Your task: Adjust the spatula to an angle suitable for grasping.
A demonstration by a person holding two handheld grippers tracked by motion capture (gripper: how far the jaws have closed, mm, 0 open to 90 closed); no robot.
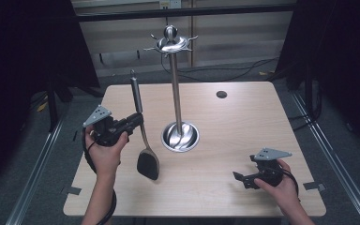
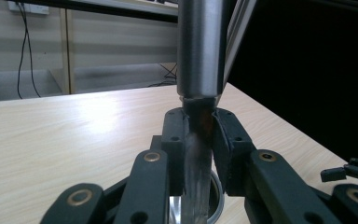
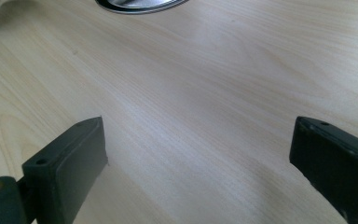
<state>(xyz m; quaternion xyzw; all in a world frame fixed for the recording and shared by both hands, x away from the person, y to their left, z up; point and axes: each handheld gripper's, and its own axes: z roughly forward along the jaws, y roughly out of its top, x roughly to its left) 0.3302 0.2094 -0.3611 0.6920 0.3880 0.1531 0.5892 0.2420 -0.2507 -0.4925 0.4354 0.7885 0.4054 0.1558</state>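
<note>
A lab-like recording bay: black curtains [image 1: 23, 70], floor rails [image 1: 37, 168], loose cables [image 1: 243, 70].

A light wooden table [image 1: 243, 122] with rounded corners stands on a grey floor [image 1: 337, 140]. A small dark round hole [image 1: 221, 94] sits near its far edge. Beyond it runs a pale panelled wall [image 1: 234, 37], crossed by a dark horizontal bar [image 1: 122, 17]. Black cables [image 1: 234, 72] lie along the wall's foot. Black curtains [image 1: 23, 56] hang at both sides, and metal rails [image 1: 37, 164] flank the table on the floor.
</note>
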